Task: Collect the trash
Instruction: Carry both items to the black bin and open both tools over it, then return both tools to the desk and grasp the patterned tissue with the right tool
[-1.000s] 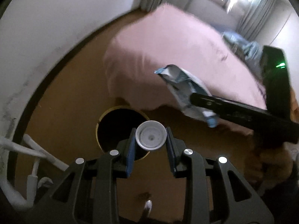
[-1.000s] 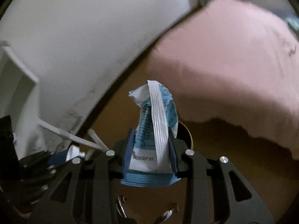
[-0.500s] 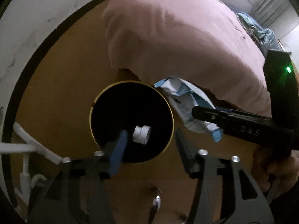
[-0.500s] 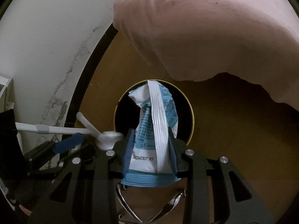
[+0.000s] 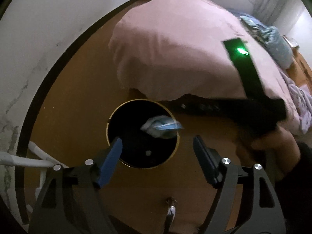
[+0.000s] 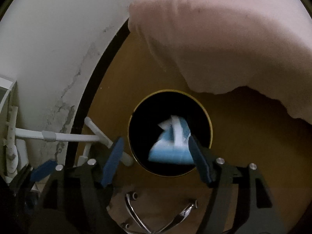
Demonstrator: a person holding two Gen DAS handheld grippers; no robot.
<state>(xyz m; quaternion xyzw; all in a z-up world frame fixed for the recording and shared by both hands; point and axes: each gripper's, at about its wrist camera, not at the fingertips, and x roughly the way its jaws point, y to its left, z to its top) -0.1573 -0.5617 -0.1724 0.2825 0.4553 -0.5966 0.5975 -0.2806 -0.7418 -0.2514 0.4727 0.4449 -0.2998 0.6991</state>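
1. Progress, as I judge it: the drop-off is all but done. The wrapper (image 6: 172,142) is free of both grippers and sits blurred in the mouth of the bin (image 6: 206,117), apparently on its way down. The left view shows it against the bin's right rim.

2. Right gripper (image 6: 156,152): fingers spread wide, nothing between them. The wrapper lies just beside the right-hand finger (image 6: 198,156); whether it touches cannot be told through the blur.

3. Left gripper (image 5: 158,152): fingers likewise apart and empty, poised over the near edge of the bin.

4. The bin: round, black inside, with a thin gold rim, standing on the brown floor (image 5: 78,97) just beside the hanging edge of a pink bedspread (image 5: 175,48).

5. Contents: besides the wrapper, the left view shows one small pale thing (image 5: 148,152) deep inside (possibly a cap, too small to say). The rest of the interior is too dark to read.

6. What is left: once the wrapper settles, both hands are free for more trash. None is visible on the floor here, so any remainder lies outside these views.

7. White tubing (image 6: 68,136) stands against the wall left of the bin, apart from it.
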